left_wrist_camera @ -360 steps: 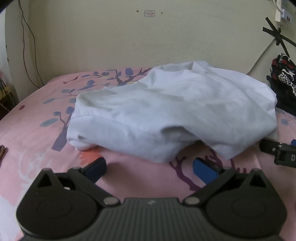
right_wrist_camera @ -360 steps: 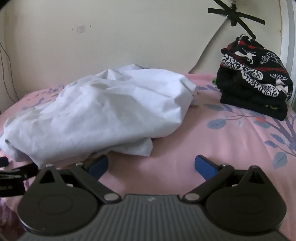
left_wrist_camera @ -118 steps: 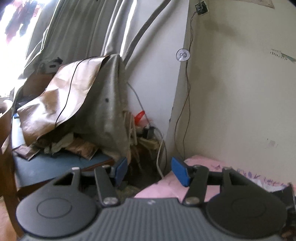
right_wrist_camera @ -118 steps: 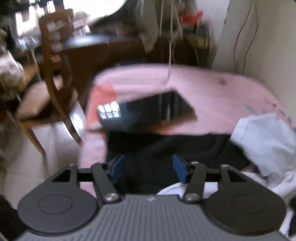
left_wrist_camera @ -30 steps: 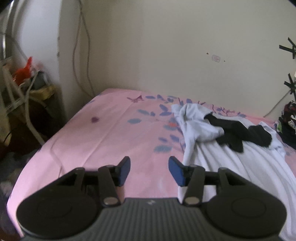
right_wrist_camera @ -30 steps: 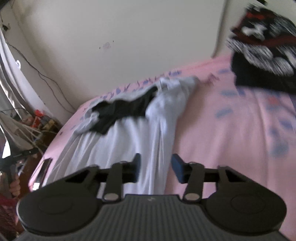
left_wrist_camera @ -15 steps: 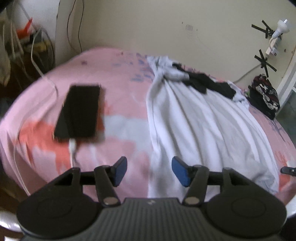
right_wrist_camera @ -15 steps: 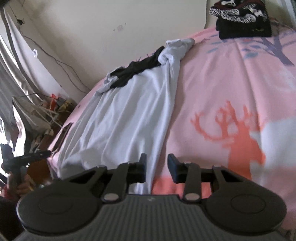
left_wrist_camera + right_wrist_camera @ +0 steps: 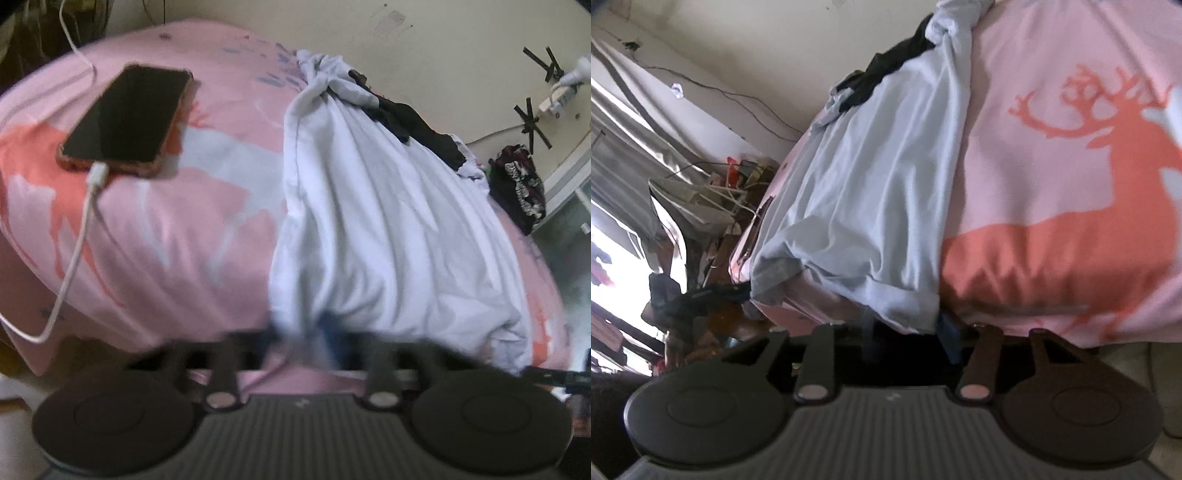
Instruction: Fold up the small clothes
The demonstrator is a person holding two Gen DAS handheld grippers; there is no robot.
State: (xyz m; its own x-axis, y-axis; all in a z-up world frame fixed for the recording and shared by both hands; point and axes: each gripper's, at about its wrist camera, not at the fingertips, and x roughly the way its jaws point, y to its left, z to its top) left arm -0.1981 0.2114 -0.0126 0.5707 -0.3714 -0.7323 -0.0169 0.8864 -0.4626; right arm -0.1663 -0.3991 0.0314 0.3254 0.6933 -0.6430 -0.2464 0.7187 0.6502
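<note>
A white shirt lies stretched lengthwise over the pink bed, with a black garment across its far end. My left gripper sits at the near left corner of the hem, blurred, with cloth between its fingers. In the right wrist view the shirt hangs over the bed edge. My right gripper holds the near right hem corner between its blue pads. The left gripper shows at the other corner.
A phone with a white charging cable lies on the pink bedsheet left of the shirt. A folded black patterned stack sits at the far right by the wall. Cluttered furniture and curtains stand beyond the bed.
Both grippers have dropped to the bed's near edge and closed in on the shirt's hem corners. The shirt, bunched in a heap earlier, now lies spread lengthwise.
</note>
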